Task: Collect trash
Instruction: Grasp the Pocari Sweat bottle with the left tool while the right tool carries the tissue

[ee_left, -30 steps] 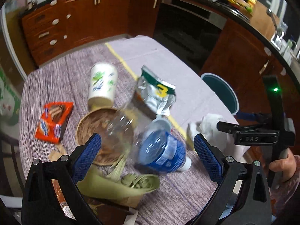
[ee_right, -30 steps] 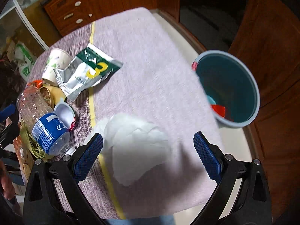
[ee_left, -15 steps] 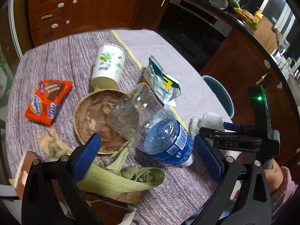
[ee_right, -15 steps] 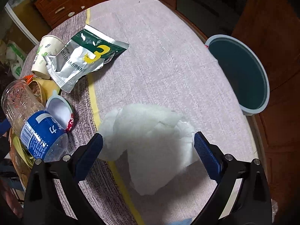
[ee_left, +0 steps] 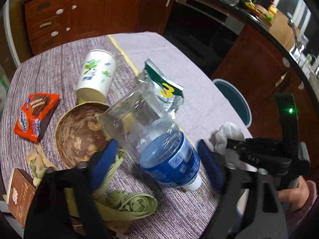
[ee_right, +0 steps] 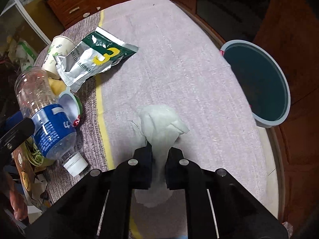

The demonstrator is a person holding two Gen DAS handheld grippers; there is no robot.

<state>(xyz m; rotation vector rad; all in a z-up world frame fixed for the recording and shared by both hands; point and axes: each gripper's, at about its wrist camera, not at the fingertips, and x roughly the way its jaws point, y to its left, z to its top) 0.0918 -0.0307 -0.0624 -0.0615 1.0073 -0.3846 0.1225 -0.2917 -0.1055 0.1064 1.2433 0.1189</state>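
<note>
One plastic bottle (ee_left: 159,139) lies centre-frame between the closing left gripper (ee_left: 157,159), one tissue (ee_right: 161,127) is pinched lower-centre by the closing right gripper (ee_right: 159,159), one bin (ee_right: 259,83) stands right of the cloth-covered table (ee_right: 179,49).

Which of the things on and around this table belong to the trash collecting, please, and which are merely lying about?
Job in hand:
- white tissue, pinched in the right gripper
- plastic bottle, between the closing left gripper jaws
- silver snack bag
- paper cup
- orange wrapper
- teal bin

Lying about:
- kitchen cabinets
- tablecloth
</note>
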